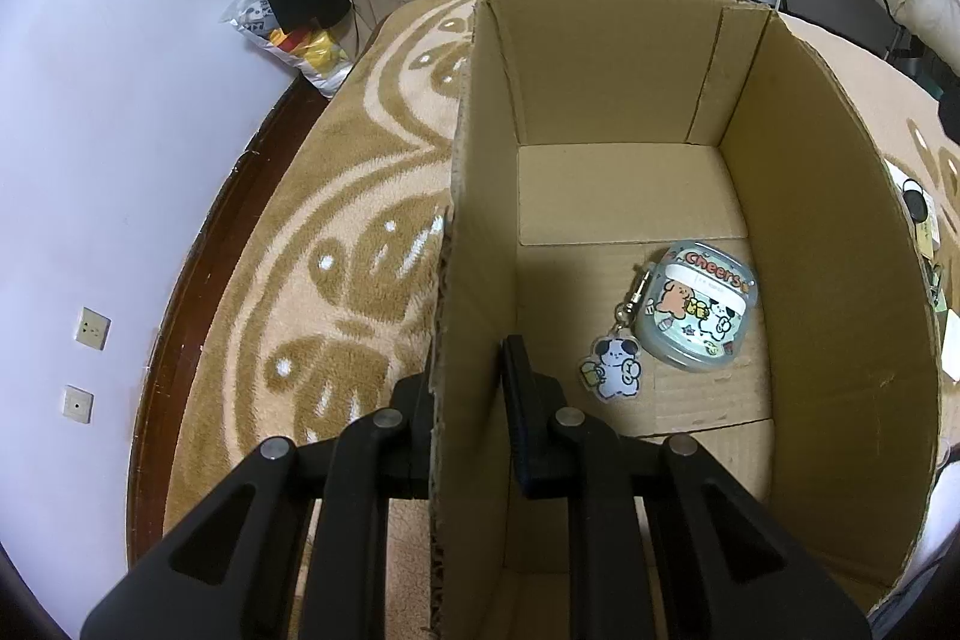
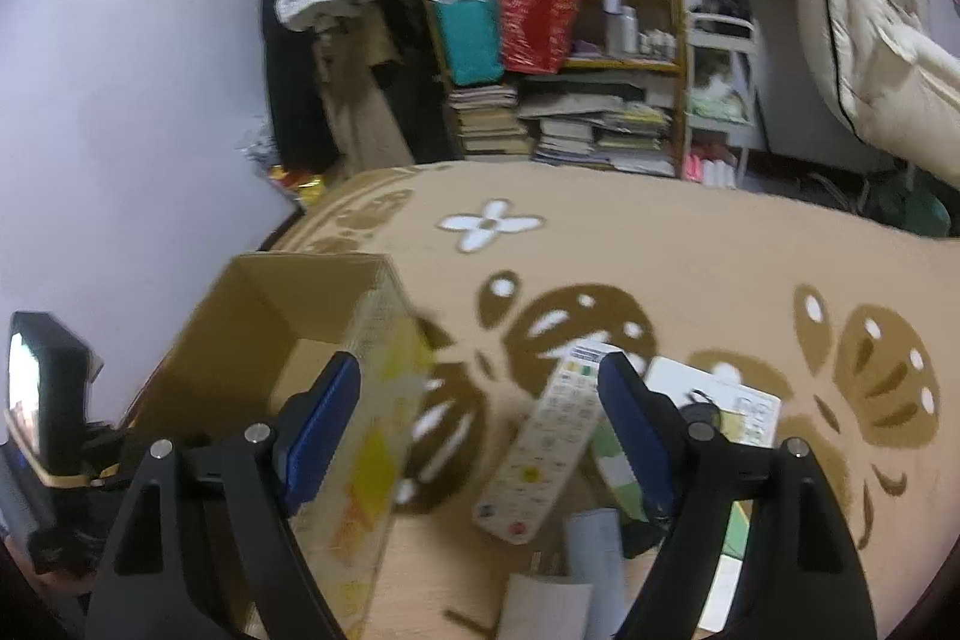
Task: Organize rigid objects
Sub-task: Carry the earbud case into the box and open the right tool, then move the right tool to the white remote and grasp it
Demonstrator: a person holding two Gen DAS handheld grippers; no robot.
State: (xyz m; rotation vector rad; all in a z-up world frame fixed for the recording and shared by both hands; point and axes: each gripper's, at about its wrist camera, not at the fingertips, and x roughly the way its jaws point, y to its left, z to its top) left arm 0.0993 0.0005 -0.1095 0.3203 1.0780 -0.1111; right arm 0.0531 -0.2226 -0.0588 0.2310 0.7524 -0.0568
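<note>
On the floor of the one cardboard box [image 1: 630, 196], a single grey earbud case [image 1: 699, 310] is lying near the right wall, reading "Cheers", with one puppy charm [image 1: 612, 370] clipped beside it. Left tongs [image 1: 468, 400] are clamping the box's left wall. Right tongs [image 2: 480, 418] are hanging wide apart over the patterned rug [image 2: 690, 268], holding nothing; one white remote control [image 2: 543, 442] is lying below, its button labels too blurred to read.
</note>
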